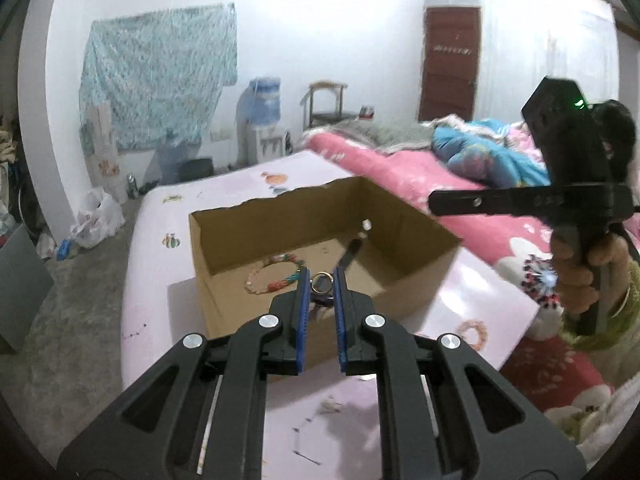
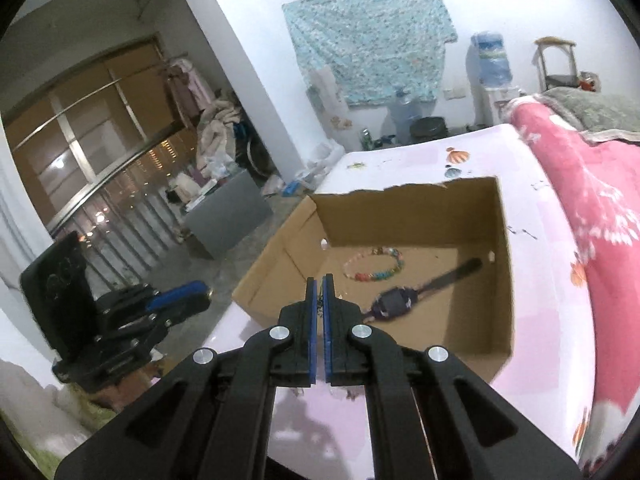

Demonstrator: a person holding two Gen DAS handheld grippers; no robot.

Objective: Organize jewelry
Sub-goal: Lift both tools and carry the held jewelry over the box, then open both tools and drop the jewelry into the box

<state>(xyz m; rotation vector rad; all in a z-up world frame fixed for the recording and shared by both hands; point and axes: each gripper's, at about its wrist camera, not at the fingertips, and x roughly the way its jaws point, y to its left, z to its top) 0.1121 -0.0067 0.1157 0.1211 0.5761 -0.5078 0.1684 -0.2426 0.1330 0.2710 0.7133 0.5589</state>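
An open cardboard box (image 1: 416, 276) stands on a pink table. Inside lie a coloured bead bracelet (image 1: 276, 274) and a dark wristwatch. In the right wrist view the box (image 2: 502, 280) holds the bracelet (image 2: 374, 268) and the watch (image 2: 394, 302). My left gripper (image 1: 321, 276) is shut on a small metal ring (image 1: 321, 282) above the box's near wall. My right gripper (image 2: 320, 284) is shut on a thin dark chain (image 2: 320, 300) over the box's near left corner. The right gripper's body (image 1: 560, 184) shows at the right of the left wrist view, and the left gripper (image 2: 160, 308) at the lower left of the right wrist view.
The pink table (image 1: 160, 280) has small scraps on it. A bed with a pink floral cover (image 1: 420, 176) lies to the right. A grey cabinet (image 2: 228, 220) and clutter stand on the floor to the left. A water dispenser (image 1: 260, 120) stands by the far wall.
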